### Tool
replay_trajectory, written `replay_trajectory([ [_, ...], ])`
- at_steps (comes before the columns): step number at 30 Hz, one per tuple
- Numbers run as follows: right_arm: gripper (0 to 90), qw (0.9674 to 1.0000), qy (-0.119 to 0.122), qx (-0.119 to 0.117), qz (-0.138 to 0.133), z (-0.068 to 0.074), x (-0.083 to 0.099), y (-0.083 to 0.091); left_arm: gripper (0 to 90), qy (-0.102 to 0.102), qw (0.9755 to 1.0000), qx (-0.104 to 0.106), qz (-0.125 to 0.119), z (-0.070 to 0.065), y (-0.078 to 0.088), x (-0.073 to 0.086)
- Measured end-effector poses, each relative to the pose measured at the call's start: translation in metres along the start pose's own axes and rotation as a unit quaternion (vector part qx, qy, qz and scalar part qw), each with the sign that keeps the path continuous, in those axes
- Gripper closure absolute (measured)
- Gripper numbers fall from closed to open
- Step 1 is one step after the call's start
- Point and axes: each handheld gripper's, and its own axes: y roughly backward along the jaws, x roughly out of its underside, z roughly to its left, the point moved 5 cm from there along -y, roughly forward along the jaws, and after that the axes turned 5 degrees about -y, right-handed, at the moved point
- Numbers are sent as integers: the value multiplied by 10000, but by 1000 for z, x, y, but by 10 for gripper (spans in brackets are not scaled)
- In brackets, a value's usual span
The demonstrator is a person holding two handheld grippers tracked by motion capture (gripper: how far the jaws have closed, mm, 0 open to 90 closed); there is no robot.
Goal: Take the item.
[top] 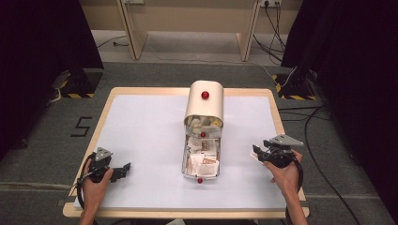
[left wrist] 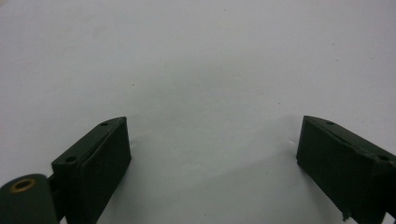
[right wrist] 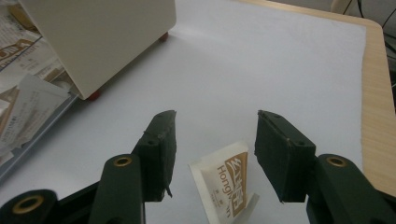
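Starting at the right gripper [right wrist: 212, 128], note that its jaws stand spread, with a sachet [right wrist: 226, 184] lying flat on the table [right wrist: 280, 60] between them, not yet pinched. In the high view the same right gripper [top: 261, 152] sits near the table's right edge, well apart from the open drawer [top: 201, 161] of the cream box [top: 204, 104] at the centre. The left gripper [left wrist: 212, 140] is also spread, with nothing between its jaws; you hold it low over bare table at the near left corner [top: 123, 168]. Treat the sachet as light, thin and pliant: it will likely buckle if squeezed across its face and may slide on the smooth white surface when a jaw pushes it sideways. Its near corner appears slightly lifted, which gives you a way in. Take hold along one sealed edge, with one jaw under and one over, not across the printed middle. Close gently; its contents cannot be made out, so assume they may burst. The drawer holds more packets [top: 202, 165] of the same kind, loosely heaped, so if you deliver there, release low to avoid scattering them.
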Motion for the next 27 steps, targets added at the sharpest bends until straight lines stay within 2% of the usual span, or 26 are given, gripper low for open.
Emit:
replay_trajectory([
  [13, 464, 9997, 98, -215, -11, 16, -2, 1, 90, 1, 10000, 1, -2, 0, 0, 0],
  [27, 353, 9995, 67, -322, 40, 34, -1, 1, 90, 2, 10000, 2, -6, 0, 0, 0],
])
